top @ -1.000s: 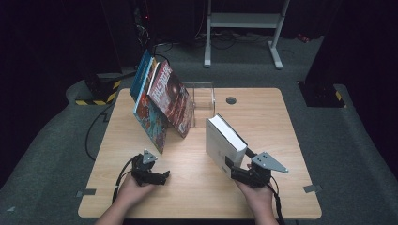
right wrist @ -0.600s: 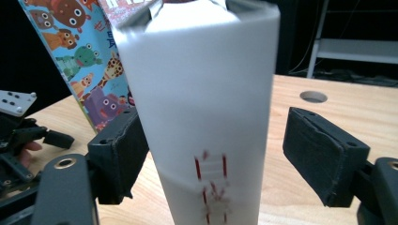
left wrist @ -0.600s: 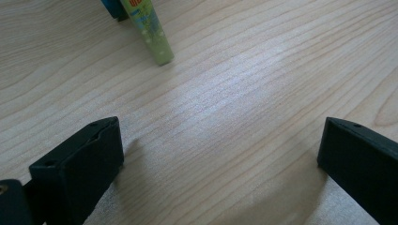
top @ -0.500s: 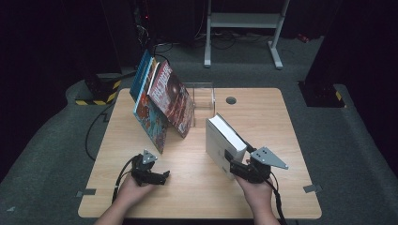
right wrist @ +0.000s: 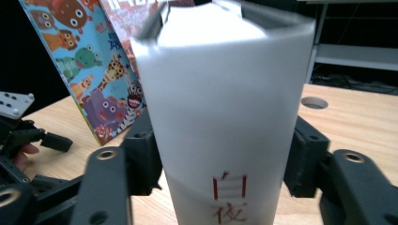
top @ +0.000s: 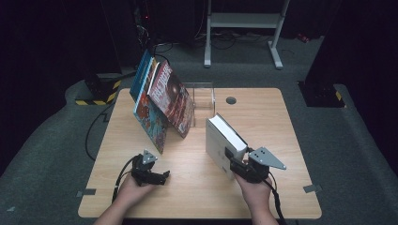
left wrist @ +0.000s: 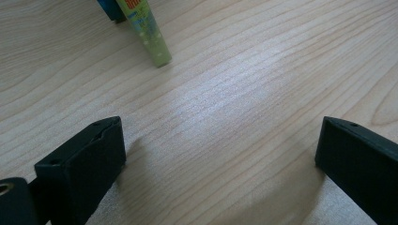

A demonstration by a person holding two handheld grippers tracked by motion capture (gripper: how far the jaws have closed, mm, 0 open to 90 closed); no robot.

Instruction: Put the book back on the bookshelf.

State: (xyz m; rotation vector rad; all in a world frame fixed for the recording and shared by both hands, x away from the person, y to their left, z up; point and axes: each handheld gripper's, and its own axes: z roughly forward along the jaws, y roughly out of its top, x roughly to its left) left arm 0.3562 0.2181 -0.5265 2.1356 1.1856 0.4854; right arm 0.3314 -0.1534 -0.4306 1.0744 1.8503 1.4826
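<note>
A thick white book (top: 224,138) stands upright on its edge on the wooden table (top: 263,122), right of centre. My right gripper (top: 233,162) is at its near end, and its jaws have just been closing around the spine. In the right gripper view the white spine (right wrist: 225,93) with red characters sits between the two black pads (right wrist: 141,154), which touch both sides. My left gripper (top: 162,177) rests low near the table's front left. Its jaws stand wide apart over bare wood (left wrist: 220,150).
Several colourful books (top: 162,103) lean against a clear stand (top: 202,93) at the back left. Their lower corner (left wrist: 149,35) shows ahead of the left jaws. A cable hole (top: 231,100) lies at the back centre. Dark floor surrounds the table.
The right gripper has edged in toward the white book's near end, and its jaws have narrowed onto the spine. The left gripper and the leaning books have stayed put.
</note>
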